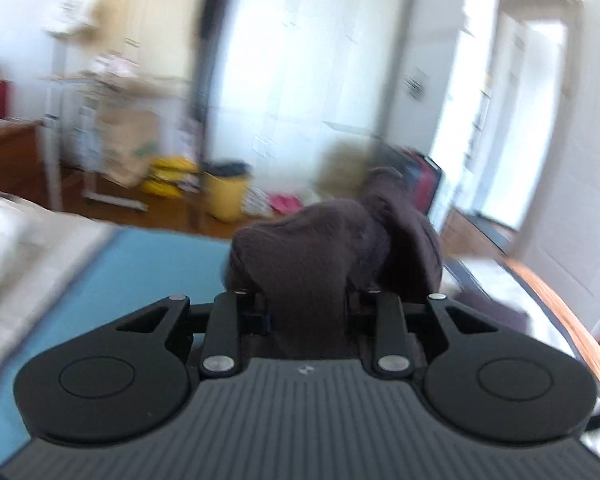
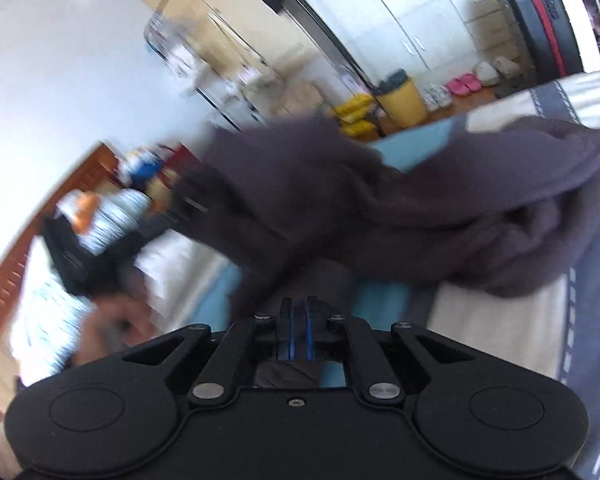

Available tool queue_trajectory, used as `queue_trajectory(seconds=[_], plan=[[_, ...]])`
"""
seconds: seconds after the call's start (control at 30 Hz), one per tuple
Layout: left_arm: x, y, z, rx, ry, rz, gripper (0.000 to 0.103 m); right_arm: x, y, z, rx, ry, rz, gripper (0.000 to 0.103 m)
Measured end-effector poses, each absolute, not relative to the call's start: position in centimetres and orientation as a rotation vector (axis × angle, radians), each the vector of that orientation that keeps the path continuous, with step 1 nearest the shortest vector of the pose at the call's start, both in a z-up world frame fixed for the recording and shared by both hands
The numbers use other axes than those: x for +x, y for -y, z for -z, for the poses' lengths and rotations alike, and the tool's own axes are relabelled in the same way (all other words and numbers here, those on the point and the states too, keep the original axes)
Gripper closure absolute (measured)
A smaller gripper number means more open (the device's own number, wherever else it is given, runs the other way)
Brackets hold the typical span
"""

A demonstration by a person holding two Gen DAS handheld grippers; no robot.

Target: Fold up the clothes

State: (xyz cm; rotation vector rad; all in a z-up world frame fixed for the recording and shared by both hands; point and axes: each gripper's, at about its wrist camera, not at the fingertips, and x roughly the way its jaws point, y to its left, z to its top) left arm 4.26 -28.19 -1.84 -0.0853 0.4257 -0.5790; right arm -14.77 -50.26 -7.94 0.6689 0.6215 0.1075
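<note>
Left wrist view shows the left gripper closed on a thick bunch of the dark brown garment, which rises over the fingers and hides their tips. Right wrist view shows the right gripper with its blue-edged fingers nearly together, pinching another part of the same garment. The fabric hangs between both tools, lifted above the blue sheet, with its far portion slumped on the striped blanket of the bed. Both views are smeared by motion, so the exact hold points, edge or sleeve, cannot be determined. Risk assessment: the bundled grasp may trap several layers, producing a crooked fold; a fast swing may pull the thin pinch free of the right tool; the trailing portion may drag and bunch on the blanket.
</note>
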Motion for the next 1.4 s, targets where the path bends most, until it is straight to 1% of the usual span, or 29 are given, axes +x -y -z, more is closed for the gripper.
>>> queue_trajectory(seconds=[0.1,0.17,0.23,0.27,0.3,0.4,0.43,0.47,0.5,0.53,0.6,0.67,0.77,0.8,0.83,0.87,0.9,1.07,1.13,1.17,1.23,1.27,1.3,1.33,1.37,1.4], plan=[[8.3,23.7,1.9,-0.135,-0.431,0.401,0.076,-14.0,51.0,10.1,0.704,-0.683,-0.039,0.092],[11.1,20.6,3.1,-0.166,-0.476,0.27,0.076,-13.8,51.6,11.0,0.715,-0.71,0.0,0.092],[12.2,18.2,3.6,-0.21,-0.524,0.202,0.079,-13.8,52.2,11.5,0.707,-0.732,0.036,0.092],[11.9,17.5,3.3,-0.219,-0.506,0.201,0.083,-13.8,52.5,11.7,0.707,-0.738,0.045,0.092],[11.4,17.2,2.7,-0.207,-0.469,0.203,0.095,-13.9,52.8,12.0,0.715,-0.743,0.051,0.091],[10.7,18.0,1.3,-0.109,-0.357,0.238,0.096,-13.5,53.0,12.5,0.713,-0.765,0.065,0.09],[10.9,18.4,1.4,-0.084,-0.358,0.247,0.096,-13.2,52.7,12.6,0.682,-0.774,0.073,0.087],[11.5,18.8,2.0,-0.062,-0.398,0.253,0.096,-12.8,52.3,12.6,0.647,-0.782,0.085,0.085],[12.2,19.1,3.0,-0.058,-0.464,0.275,0.096,-12.5,52.0,12.7,0.614,-0.788,0.1,0.071],[13.0,19.5,4.2,-0.069,-0.541,0.308,0.096,-12.4,51.8,12.8,0.593,-0.788,0.114,0.062],[14.1,20.0,6.2,-0.115,-0.671,0.376,0.096,-12.0,52.2,13.1,0.595,-0.789,0.14,0.061],[13.9,21.1,7.2,-0.127,-0.74,0.446,0.096,-11.7,53.0,13.6,0.63,-0.789,0.166,0.061],[12.4,23.8,7.3,-0.075,-0.771,0.538,0.09,-12.1,54.8,14.3,0.678,-0.772,0.224,0.059],[11.7,24.7,7.2,-0.049,-0.768,0.562,0.084,-12.4,55.3,14.6,0.691,-0.764,0.246,0.058],[10.8,25.8,7.1,-0.028,-0.768,0.598,0.073,-12.8,55.9,14.8,0.709,-0.755,0.267,0.057],[9.9,26.8,7.2,-0.011,-0.774,0.647,0.067,-13.1,56.6,15.1,0.729,-0.745,0.286,0.057],[9.2,27.8,7.3,0.008,-0.782,0.693,0.058,-13.4,57.3,15.3,0.761,-0.729,0.3,0.056],[5.3,32.6,9.5,0.143,-0.867,0.869,0.055,-14.6,60.1,16.8,0.945,-0.634,0.308,0.054],[4.9,33.4,10.6,0.154,-0.934,0.919,0.055,-14.3,59.7,17.0,0.962,-0.636,0.245,0.054],[4.9,33.5,10.9,0.153,-0.96,0.935,0.053,-13.9,59.1,17.0,0.952,-0.649,0.199,0.054],[4.9,33.4,11.4,0.159,-0.989,0.948,0.046,-12.8,56.6,16.5,0.869,-0.699,0.098,0.053],[5.3,33.3,11.6,0.16,-0.995,0.938,0.046,-12.1,55.2,16.3,0.814,-0.727,0.044,0.051],[5.6,33.2,11.7,0.143,-1.005,0.925,0.046,-11.5,53.4,16.1,0.754,-0.759,-0.007,0.046],[6.0,33.0,11.8,0.115,-1.016,0.913,0.046,-10.8,51.4,16.0,0.691,-0.793,-0.057,0.037],[6.4,32.9,11.9,0.086,-1.027,0.901,0.046,-10.4,49.3,15.9,0.62,-0.813,-0.095,0.032],[6.7,32.7,12.0,0.063,-1.033,0.891,0.046,-10.4,47.1,15.7,0.548,-0.811,-0.111,0.019]])
